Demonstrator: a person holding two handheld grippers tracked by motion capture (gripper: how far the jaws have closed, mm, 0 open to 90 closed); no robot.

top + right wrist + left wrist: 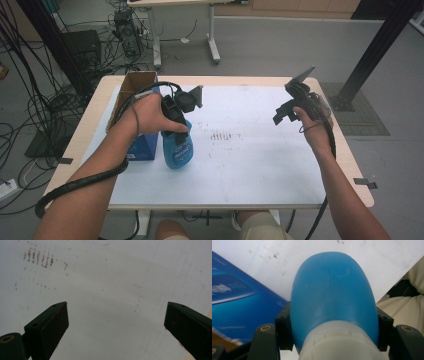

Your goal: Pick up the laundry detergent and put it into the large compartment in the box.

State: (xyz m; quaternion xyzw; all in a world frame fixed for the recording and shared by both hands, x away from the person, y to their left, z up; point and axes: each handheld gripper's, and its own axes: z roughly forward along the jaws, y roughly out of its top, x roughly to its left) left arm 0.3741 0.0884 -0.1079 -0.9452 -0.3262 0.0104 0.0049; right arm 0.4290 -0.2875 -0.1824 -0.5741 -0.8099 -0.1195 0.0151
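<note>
A blue spray bottle (178, 148) with a white collar hangs above the white table sheet (250, 165), held near its neck by my left gripper (175, 120). In the left gripper view the blue spray bottle (332, 295) sits squeezed between both black pads (284, 327), its rounded body pointing down toward the sheet. My right gripper (290, 107) is raised over the right side of the table, jaws spread wide. The right gripper view shows my right gripper (116, 325) with nothing between its pads (53, 327), only the stained white sheet (112, 277) below.
A blue box (142, 145) stands just left of the bottle, with an open cardboard box (131, 90) behind it at the table's left edge. Brownish smudges (220, 135) mark the sheet's middle. The blue box (242, 305) lies close beside the bottle. Cables and table legs fill the floor beyond.
</note>
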